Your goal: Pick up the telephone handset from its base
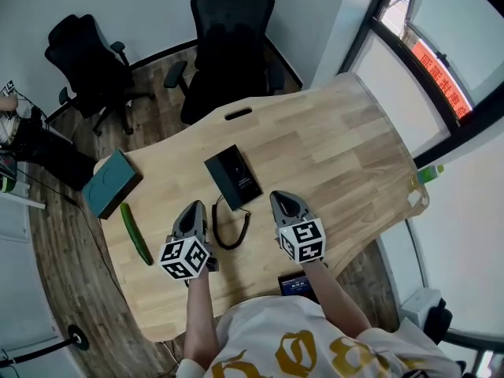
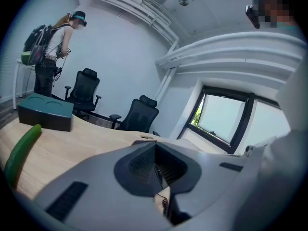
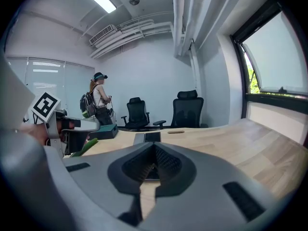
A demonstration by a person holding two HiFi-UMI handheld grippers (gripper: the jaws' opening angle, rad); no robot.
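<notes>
**Clenched jaws and a loose cord lie between the grippers and the handset**

Head view: The black telephone (image 1: 234,176) lies flat on the wooden table (image 1: 346,156). Its handset seems to sit on the base, though black on black makes the outline hard to separate. The left gripper (image 1: 194,209) and right gripper (image 1: 282,200) hover near the telephone's near edge, one on either side of the coiled cord (image 1: 231,231). A cucumber (image 1: 135,233) lies just to the left of the left gripper. The main risk here is the cord. It loops in the approach path, so a gripper passing low could snag it and tug the telephone askew.

Left gripper view: The jaws are pressed together with nothing between them, and a bit of cord shows on the table below them. If this gripper arrives clenched like this, it would likely shove the telephone across the smooth wood rather than take hold of anything. A swing wide to the left could also roll the cucumber.

Right gripper view: These jaws are likewise clenched and empty, with the telephone low and flat ahead. The handset offers little height to bite on. A shallow or off-centre pinch may slip, and a light base could rise with the handset or be dragged by the cord.
</notes>
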